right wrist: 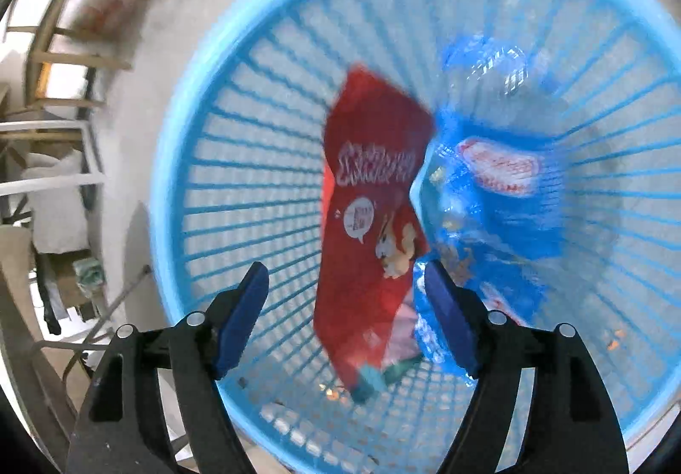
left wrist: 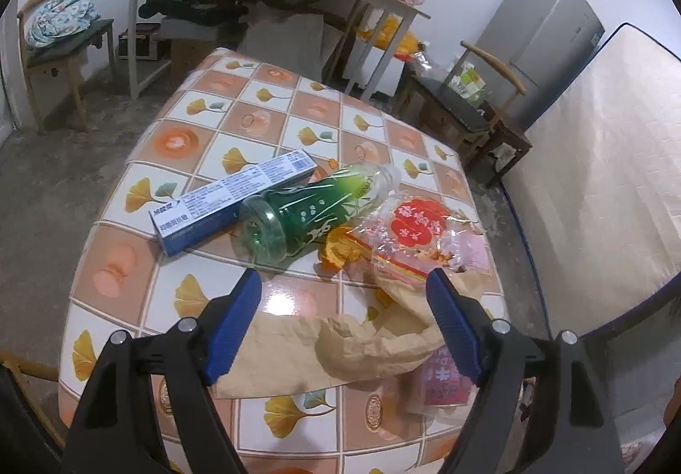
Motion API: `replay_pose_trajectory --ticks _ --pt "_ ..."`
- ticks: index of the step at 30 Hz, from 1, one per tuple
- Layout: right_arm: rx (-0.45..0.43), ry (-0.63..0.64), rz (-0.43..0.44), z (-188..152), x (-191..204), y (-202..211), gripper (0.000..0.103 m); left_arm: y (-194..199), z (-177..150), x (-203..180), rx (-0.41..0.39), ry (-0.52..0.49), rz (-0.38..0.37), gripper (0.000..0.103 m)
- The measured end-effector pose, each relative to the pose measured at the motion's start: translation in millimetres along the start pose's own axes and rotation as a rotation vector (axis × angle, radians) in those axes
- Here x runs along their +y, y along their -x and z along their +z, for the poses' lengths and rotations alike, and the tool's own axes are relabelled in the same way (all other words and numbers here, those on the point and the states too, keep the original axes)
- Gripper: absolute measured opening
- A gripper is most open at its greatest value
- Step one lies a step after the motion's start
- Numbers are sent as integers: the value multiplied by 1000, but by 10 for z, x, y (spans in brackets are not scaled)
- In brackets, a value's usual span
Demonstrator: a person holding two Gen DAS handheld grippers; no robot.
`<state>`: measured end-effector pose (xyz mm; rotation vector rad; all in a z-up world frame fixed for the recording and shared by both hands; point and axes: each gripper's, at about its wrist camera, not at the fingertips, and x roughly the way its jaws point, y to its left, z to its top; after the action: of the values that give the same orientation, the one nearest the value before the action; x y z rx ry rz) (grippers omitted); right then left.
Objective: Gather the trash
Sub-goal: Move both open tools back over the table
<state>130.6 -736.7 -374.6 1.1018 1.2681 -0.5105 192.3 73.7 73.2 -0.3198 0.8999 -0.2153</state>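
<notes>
Blue pads of the right tongs (right wrist: pixel 347 312) stand spread above the blue basket (right wrist: pixel 178 159), and nothing is pinched between them; the red wrapper (right wrist: pixel 370 193) hangs blurred in the gap, touching neither pad as far as I can tell, so I judge it is let go and falling into the basket; beside it, deeper inside, lies a blue wrapper (right wrist: pixel 502 193). To finish this step well, the right tongs should keep over the middle of the basket until the wrapper is fully down, then lift straight up, so a pad does not catch the wrapper or the rim.

The left tongs (left wrist: pixel 344 295) are also spread and hold nothing; they hover above the tiled surface (left wrist: pixel 178 142). Nearest, just under the pads, lies a crumpled brown paper bag (left wrist: pixel 340 342); the right pad hides a part of it. Touching it on the far right side is a clear wrapper with a red label (left wrist: pixel 421 231), and a small orange wrapper (left wrist: pixel 338 248) is just beside that. Farther stands nothing upright: a green bottle (left wrist: pixel 315 210) lies on its side, and behind it, touching, a blue and white box (left wrist: pixel 230 197).

For the next pick I would take the paper bag first, because it is nearest; the tongs should come down on a raised fold, not on the flat part; the bottle may roll if it is pushed.
</notes>
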Motion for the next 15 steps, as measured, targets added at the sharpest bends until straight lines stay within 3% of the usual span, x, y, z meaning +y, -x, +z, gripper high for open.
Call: replay_pose_trajectory --ticks 9,11,15 --pt "-232 90 99 -624 115 1169 72 301 -105 19 -73 -16 -90 80" --pt "-291 149 134 -899 276 1573 74 387 -150 42 -102 -19 -91 81" --pt "-408 322 151 -1439 843 2075 87 534 -245 138 -143 -13 -69 81"
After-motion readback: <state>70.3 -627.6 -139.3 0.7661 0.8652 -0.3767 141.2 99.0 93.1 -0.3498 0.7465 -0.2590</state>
